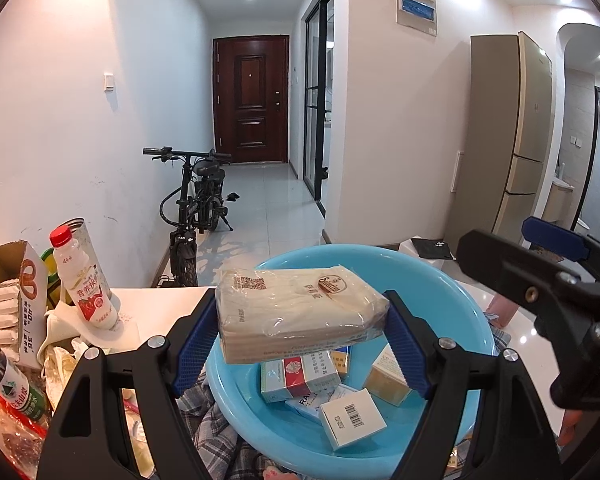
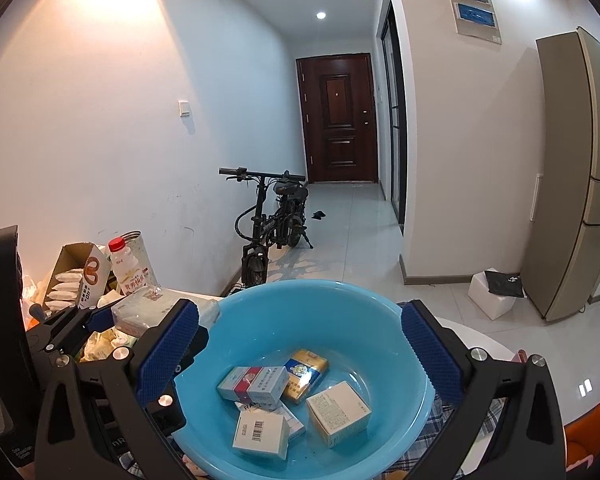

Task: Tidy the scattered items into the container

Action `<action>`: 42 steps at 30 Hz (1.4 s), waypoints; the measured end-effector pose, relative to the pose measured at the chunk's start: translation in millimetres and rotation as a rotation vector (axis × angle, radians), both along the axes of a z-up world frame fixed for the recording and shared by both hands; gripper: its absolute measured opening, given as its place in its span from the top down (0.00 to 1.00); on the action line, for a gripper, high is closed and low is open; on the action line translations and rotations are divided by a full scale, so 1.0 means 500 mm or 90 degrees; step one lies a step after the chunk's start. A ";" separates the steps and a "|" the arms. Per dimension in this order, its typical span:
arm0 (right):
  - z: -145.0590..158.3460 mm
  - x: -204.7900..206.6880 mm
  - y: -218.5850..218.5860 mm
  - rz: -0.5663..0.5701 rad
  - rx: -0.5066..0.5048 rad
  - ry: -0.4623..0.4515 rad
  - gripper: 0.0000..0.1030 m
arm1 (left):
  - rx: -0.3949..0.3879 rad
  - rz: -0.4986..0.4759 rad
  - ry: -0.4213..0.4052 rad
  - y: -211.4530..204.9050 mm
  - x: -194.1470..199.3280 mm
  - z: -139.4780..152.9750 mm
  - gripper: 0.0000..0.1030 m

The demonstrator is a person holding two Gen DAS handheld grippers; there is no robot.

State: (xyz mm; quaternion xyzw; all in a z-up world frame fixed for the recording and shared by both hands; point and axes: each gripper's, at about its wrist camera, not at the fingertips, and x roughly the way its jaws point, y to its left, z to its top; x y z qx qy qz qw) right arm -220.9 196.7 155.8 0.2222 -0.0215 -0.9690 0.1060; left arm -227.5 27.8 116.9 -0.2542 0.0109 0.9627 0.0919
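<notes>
A light blue basin sits on a plaid cloth and holds several small boxes. My left gripper is shut on a beige pack of tissues, held above the basin's near-left part. The same pack shows at the left in the right wrist view, between the left gripper's blue pads. My right gripper is open and empty, its jaws wide apart above the basin. It also shows at the right of the left wrist view.
At the left are a red-capped drink bottle, an open carton of white packets, a green-labelled bottle and crumpled wrappers. A black bike stands by the wall beyond the white table.
</notes>
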 end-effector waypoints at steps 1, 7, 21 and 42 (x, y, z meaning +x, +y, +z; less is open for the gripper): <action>0.000 0.000 -0.001 -0.001 -0.001 0.001 0.00 | 0.000 0.000 0.000 0.000 0.000 0.000 0.24; -0.005 -0.004 -0.003 0.000 0.002 -0.001 0.00 | 0.000 0.004 -0.004 -0.001 -0.005 -0.005 0.24; -0.004 -0.004 -0.019 0.009 0.020 -0.003 0.00 | -0.016 0.048 -0.014 -0.017 -0.016 -0.007 0.00; -0.018 -0.001 -0.043 0.014 0.038 -0.006 0.00 | -0.015 0.056 -0.017 -0.019 -0.011 -0.003 0.00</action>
